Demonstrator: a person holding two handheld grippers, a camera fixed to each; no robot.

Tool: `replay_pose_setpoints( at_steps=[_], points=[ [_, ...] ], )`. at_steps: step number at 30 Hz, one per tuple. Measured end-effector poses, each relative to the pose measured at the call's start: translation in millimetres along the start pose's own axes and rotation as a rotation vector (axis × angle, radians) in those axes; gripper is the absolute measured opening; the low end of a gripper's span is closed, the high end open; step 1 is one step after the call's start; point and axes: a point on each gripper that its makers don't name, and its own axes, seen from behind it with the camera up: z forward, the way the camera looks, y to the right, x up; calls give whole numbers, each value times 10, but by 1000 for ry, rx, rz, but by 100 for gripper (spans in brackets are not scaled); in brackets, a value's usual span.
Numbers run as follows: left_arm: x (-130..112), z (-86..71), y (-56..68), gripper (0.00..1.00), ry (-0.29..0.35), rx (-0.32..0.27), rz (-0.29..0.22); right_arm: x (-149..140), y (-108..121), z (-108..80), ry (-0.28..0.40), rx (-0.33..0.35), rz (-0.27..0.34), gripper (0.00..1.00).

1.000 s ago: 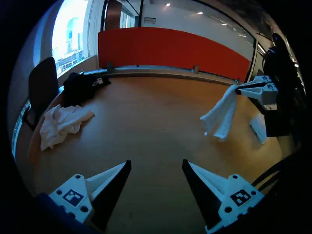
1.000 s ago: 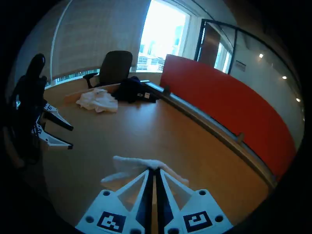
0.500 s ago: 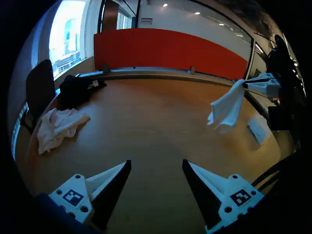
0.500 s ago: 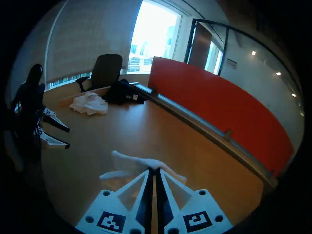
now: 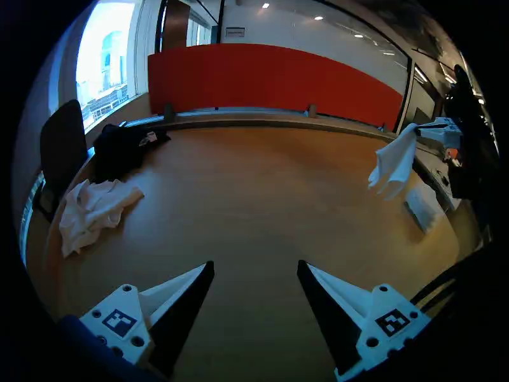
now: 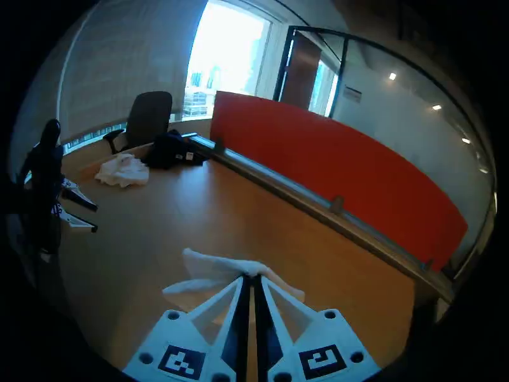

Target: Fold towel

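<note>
The right gripper [image 6: 253, 280], fingers pressed together, pinches the white towel [image 5: 394, 162]. The towel hangs in the air over the table's [image 5: 254, 184] right side, higher and farther off than a second ago. The left gripper's [image 5: 254, 264] fingers are spread, holding nothing. Square black-and-white markers [image 5: 119, 321] sit on them. The wall sign [image 5: 234, 32] is too small to read.

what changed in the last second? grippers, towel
The right gripper, shut on the towel throughout, carried it up and away from the left gripper. In the left gripper view the hanging towel drifted right and rose higher above the table. Nothing was taken hold of or let go. Unchanged: the left gripper open over the table, the crumpled white cloth and the dark garment in place.
</note>
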Motion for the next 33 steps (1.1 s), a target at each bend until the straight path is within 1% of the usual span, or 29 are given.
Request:
replay_pose_setpoints(
  at_steps=[8,15,23,27,33],
  points=[
    [20,40,21,97,-7,2,10,-188,533,-211,-23,-65,21,5],
    [30,66,39,97,-16,4,27,-400,974,-397,-57,-117,33,5],
    [25,117,105,97,-29,1,43,-625,1329,-522,-88,-165,69,5],
    [34,137,152,97,-32,-4,52,-739,1486,-594,-105,-188,77,5],
    [46,158,204,97,-35,-8,57,-834,1705,-726,-118,-225,90,5]
  ],
)
